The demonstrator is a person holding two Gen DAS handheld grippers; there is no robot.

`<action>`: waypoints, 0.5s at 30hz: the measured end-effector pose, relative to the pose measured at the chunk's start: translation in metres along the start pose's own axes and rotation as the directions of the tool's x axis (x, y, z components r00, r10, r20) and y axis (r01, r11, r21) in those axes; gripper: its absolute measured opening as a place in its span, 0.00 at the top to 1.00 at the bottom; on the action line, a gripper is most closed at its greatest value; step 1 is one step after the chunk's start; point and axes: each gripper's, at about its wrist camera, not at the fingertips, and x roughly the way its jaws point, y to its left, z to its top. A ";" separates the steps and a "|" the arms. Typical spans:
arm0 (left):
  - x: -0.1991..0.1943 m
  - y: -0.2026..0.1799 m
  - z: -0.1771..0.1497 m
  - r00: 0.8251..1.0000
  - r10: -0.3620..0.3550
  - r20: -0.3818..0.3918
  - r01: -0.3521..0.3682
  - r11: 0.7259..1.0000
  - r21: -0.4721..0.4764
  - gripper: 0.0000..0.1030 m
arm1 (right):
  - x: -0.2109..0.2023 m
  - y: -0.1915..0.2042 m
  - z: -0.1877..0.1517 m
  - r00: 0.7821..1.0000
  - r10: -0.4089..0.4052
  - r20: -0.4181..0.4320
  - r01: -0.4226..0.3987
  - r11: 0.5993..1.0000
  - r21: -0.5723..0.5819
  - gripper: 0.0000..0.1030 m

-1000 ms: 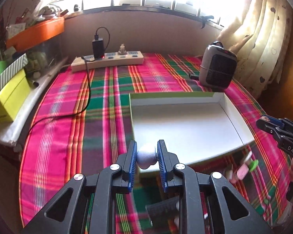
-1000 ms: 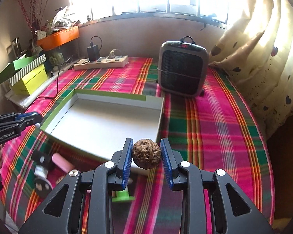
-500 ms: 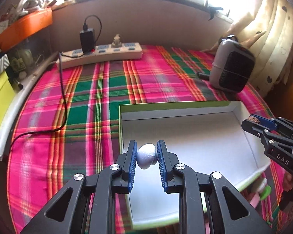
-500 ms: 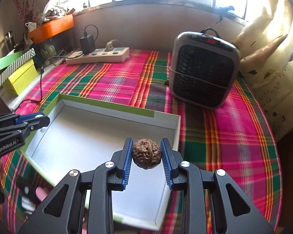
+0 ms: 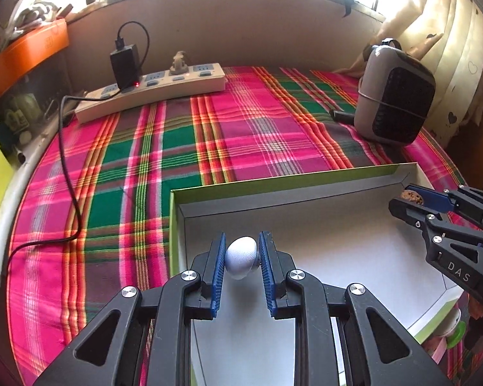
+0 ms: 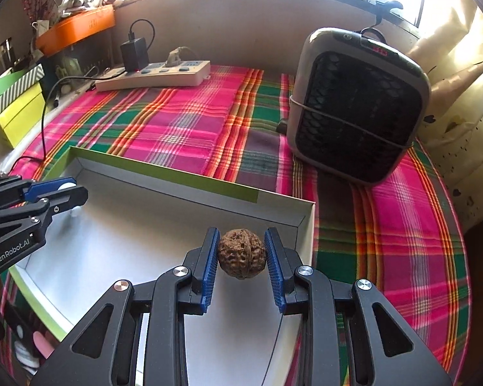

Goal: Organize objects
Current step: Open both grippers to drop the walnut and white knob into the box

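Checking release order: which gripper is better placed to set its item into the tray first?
Roughly even, slight edge to the right: the right gripper holds its walnut well inside the tray; the left gripper holds its white ball by the tray's left wall.

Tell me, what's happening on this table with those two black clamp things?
A person is tidying small items into a shallow white box on a plaid tablecloth. The left gripper is clamped on a small pale rounded object; the right gripper grips a walnut. Both hang over the box, nothing released yet.
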 end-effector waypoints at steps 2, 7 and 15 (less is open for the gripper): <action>0.002 -0.002 0.000 1.000 0.003 0.000 -0.003 1.000 0.010 0.81 | 0.001 0.000 0.000 1.000 -0.004 -0.002 0.004 1.000 -0.004 0.71; 0.003 -0.003 0.002 1.000 0.007 0.002 -0.007 1.000 0.011 0.81 | 0.003 0.003 0.002 1.000 -0.015 -0.009 0.015 1.000 -0.024 0.71; 0.004 -0.003 0.002 1.000 0.016 -0.003 -0.016 1.000 0.021 0.80 | 0.008 0.008 0.001 1.000 -0.011 -0.017 0.011 0.999 -0.031 0.71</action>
